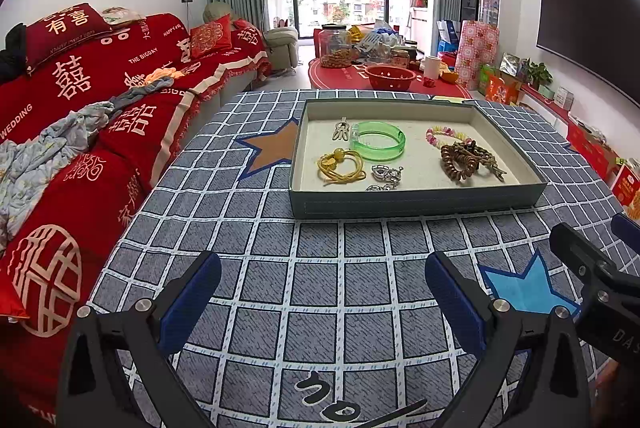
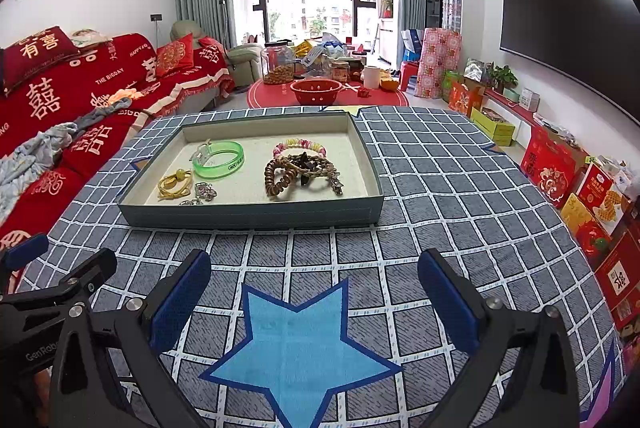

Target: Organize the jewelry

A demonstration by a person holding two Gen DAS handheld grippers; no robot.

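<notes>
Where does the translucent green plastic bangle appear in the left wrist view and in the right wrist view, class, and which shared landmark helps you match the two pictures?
Left wrist view: the translucent green plastic bangle lies left of centre inside the shallow grey tray.
Right wrist view: the bangle lies in the tray's left half.
Shared landmark: the brown coiled hair tie, to the bangle's right in both.

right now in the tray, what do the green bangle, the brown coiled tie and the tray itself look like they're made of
Green bangle: likely translucent plastic or resin; light passes through it and it is glossy.
Brown coiled tie: probably plastic spiral cord, a hair-tie type; its ridged coils shine slightly.
Tray: looks like cardboard with a matte blue-grey paper wrap and thin straight walls; the pale lining looks like fabric or textured paper, hard to tell which.
</notes>
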